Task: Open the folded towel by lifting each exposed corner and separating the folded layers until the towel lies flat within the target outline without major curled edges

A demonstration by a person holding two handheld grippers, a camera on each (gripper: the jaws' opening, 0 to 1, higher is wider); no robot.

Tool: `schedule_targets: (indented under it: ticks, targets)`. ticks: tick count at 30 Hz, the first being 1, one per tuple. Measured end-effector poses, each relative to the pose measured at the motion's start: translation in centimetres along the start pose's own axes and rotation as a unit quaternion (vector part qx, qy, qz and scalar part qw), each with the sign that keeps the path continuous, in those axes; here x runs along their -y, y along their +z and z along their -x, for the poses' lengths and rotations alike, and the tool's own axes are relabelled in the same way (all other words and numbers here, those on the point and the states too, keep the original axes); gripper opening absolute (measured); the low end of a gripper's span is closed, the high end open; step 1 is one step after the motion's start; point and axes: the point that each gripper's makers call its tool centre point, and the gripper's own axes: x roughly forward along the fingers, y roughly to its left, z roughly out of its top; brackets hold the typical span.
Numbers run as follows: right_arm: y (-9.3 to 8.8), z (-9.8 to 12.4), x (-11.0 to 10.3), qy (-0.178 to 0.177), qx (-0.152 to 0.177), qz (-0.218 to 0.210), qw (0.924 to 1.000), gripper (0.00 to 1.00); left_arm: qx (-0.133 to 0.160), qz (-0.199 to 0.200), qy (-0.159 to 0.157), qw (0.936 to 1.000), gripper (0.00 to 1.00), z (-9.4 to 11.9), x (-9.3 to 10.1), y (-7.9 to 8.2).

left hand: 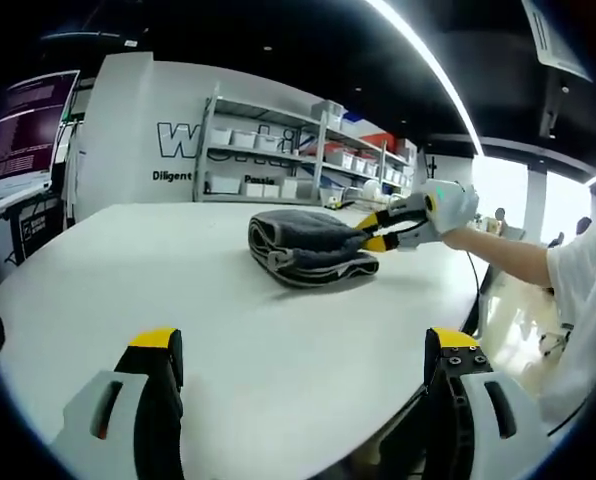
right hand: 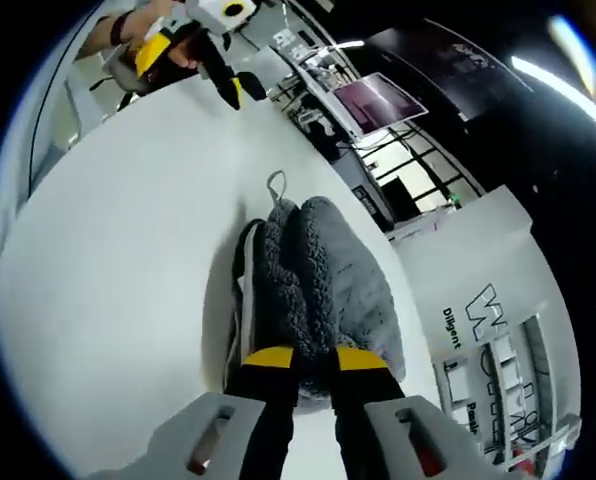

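Your right gripper (right hand: 311, 362) appears nipped on the towel (right hand: 323, 275) edge; left gripper (left hand: 303, 350) gapes, holding nothing. Lift one layer only.

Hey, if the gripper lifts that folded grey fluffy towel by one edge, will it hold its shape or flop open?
The folded grey fluffy towel will probably flop: its plush layers sag in soft rounded folds on the white table, so they should peel apart and drape. It looks thick, so perhaps slightly heavy for a cloth. The right gripper, shut on a fold, seems unlikely to slip on the textured pile.
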Motion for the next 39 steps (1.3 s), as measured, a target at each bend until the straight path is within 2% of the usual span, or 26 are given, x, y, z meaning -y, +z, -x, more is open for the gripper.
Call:
schedule_targets:
  ticks: [4,8,15,18,24,29,33,36,39]
  targets:
    - [0.9,-0.2,0.4,0.023,0.014,-0.064,0.9976,0.08,0.002,0.004,-0.001,1.0,0.99,0.0,0.0,-0.1]
    - [2.2,-0.6,1.4,0.039,0.032,-0.131,0.9901,0.07,0.002,0.007,0.001,1.0,0.99,0.2,-0.2,-0.2]
    - [4.4,-1.7,4.0,0.066,0.057,-0.25,0.9644,0.07,0.005,0.011,0.01,0.9999,0.97,0.7,-0.8,-0.2]
    - [5.1,-2.3,4.9,0.077,0.067,-0.295,0.9501,0.07,0.008,0.011,0.011,0.9998,0.97,0.9,-0.9,-0.1]
    - [5.9,-2.7,6.6,0.074,0.08,-0.351,0.9301,0.06,0.012,0.012,0.013,0.9998,0.97,1.2,-0.9,0.0]
    - [5.7,-3.4,9.7,0.064,0.093,-0.402,0.9088,0.06,0.011,0.012,0.012,0.9998,0.97,1.2,-0.9,0.0]
    - [5.1,-3.7,11.5,0.051,0.094,-0.426,0.8983,0.06,0.011,0.009,0.01,0.9999,0.98,1.2,-0.6,0.0]
    - [4.3,-3.9,12.7,0.038,0.09,-0.435,0.895,0.06,0.011,0.009,0.011,0.9998,0.99,1.3,-0.6,0.1]
    - [3.5,-3.9,13.7,0.027,0.092,-0.453,0.8862,0.06,0.008,0.008,0.012,0.9999,0.99,1.3,-0.6,0.0]
